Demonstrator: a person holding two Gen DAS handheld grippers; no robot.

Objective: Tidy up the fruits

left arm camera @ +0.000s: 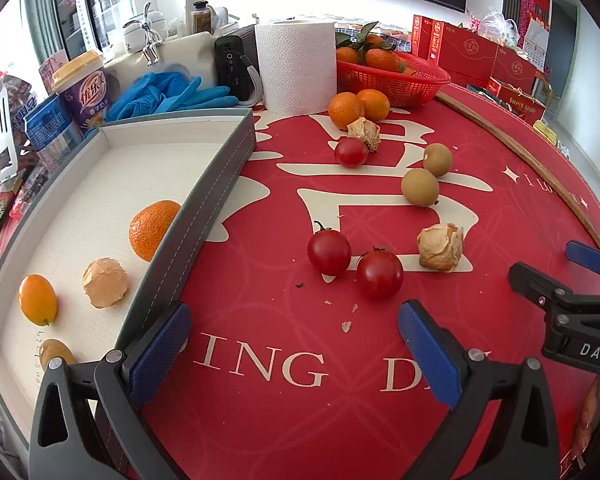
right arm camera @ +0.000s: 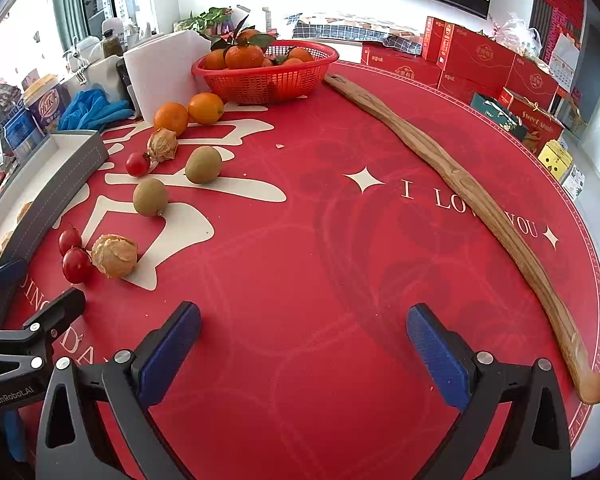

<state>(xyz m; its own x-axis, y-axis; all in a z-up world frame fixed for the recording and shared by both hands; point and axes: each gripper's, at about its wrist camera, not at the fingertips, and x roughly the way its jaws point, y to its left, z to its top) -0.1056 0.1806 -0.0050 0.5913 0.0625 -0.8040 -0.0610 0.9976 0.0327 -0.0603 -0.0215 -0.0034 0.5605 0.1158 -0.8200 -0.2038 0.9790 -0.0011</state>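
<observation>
Tomatoes (left arm camera: 356,264), a touching pair, sit just ahead of the left gripper (left arm camera: 296,350), closer than the right gripper (right arm camera: 304,350); both gape wide, empty.

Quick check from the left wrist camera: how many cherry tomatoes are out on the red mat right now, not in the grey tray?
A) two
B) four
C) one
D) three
D: three cherry tomatoes lie on the red mat, two side by side near the left gripper at and, and one farther back; the grey tray holds none.
</observation>
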